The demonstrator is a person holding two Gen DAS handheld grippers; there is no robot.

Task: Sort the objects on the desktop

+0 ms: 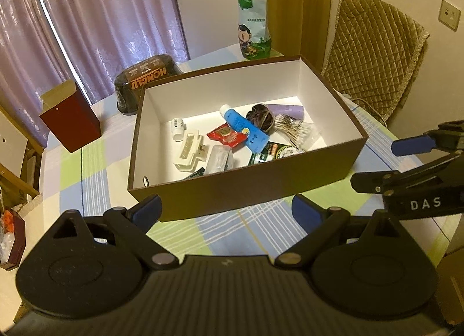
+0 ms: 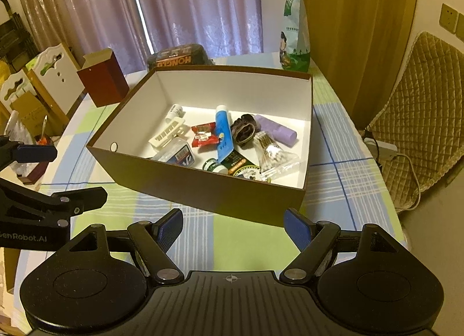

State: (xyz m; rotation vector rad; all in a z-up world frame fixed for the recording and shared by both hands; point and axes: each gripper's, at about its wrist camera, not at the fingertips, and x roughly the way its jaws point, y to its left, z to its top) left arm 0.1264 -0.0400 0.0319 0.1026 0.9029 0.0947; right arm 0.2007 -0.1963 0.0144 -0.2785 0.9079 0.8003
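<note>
- Your left gripper (image 1: 226,214) hovers over the checked tablecloth (image 1: 72,179), jaws spread wide and empty, just short of the brown box (image 1: 246,191) at 12 o'clock.
- Your right gripper (image 2: 233,230) is likewise released, holding nothing, with the box at its 12 o'clock.
- Inside the box lie the sorted things: blue tube (image 2: 222,133), red sachet (image 2: 204,135), white clip (image 2: 168,134), cotton swabs (image 2: 271,153), purple roll (image 2: 278,130).
- A dark red carton (image 1: 71,122) stands at 10 o'clock of the box, apart from it.
</note>
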